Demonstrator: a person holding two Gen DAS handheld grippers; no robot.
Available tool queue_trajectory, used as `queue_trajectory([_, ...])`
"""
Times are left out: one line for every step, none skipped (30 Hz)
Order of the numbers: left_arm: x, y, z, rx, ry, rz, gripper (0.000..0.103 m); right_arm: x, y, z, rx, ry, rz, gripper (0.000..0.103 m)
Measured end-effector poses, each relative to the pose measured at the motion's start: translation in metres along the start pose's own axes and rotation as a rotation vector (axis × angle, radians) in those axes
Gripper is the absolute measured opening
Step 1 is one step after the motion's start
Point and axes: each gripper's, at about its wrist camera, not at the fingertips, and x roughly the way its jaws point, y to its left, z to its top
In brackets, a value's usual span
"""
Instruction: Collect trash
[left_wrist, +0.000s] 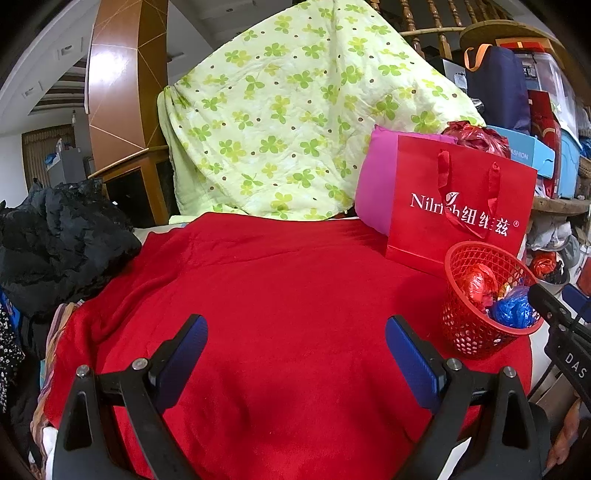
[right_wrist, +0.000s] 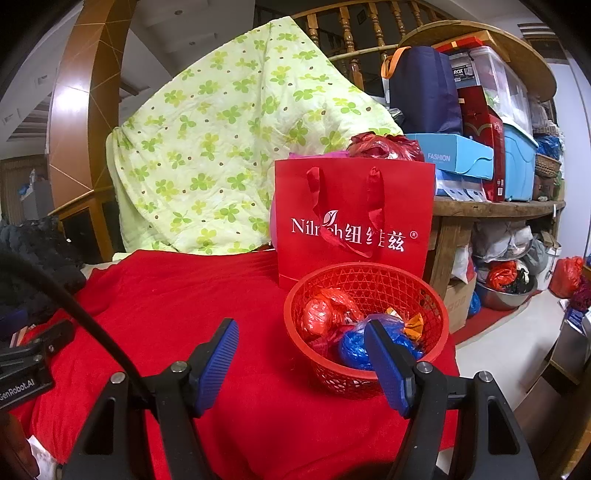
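Red basket at right on red blanket, holding red and blue crumpled bags. Red paper bag just behind. Left gripper and right gripper both spread, empty.

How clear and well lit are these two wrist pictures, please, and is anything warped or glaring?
Left wrist view: strong fisheye bending, dark corners, glare on the brown pillar; the red blanket looks oversaturated and nearly textureless. Right wrist view: same warping on the railing; the red basket and the bag's lettering are sharp.
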Motion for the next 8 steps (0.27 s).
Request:
queue_trajectory([0.001, 0.000, 0.001, 0.001, 0.000, 0.000, 0.097, 0.002, 0.001, 0.001, -0.002, 0.001, 0.000, 0.074])
queue_trajectory([0.003, 0.001, 0.001, 0.001, 0.000, -0.004, 0.097, 0.004, 0.003, 0.002, -0.005, 0.003, 0.000, 0.074])
queue_trajectory([0.003, 0.000, 0.001, -0.001, -0.003, -0.008, 0.097, 0.006, 0.004, 0.002, -0.008, 0.006, 0.001, 0.074])
queue_trajectory([0.005, 0.001, 0.001, -0.003, -0.005, -0.007, 0.097, 0.008, 0.007, 0.002, -0.012, 0.008, 0.002, 0.074])
queue_trajectory([0.008, 0.003, 0.001, -0.011, -0.005, -0.005, 0.097, 0.010, 0.009, 0.003, -0.016, 0.011, 0.004, 0.074])
queue_trajectory([0.011, 0.007, 0.001, -0.019, -0.001, -0.012, 0.097, 0.014, 0.013, 0.003, -0.024, 0.016, 0.007, 0.074])
queue_trajectory([0.014, 0.009, 0.000, -0.025, 0.003, -0.018, 0.097, 0.018, 0.017, 0.002, -0.032, 0.021, 0.009, 0.074])
queue_trajectory([0.020, 0.014, -0.001, -0.036, 0.013, -0.023, 0.097, 0.021, 0.021, 0.002, -0.040, 0.026, 0.012, 0.074])
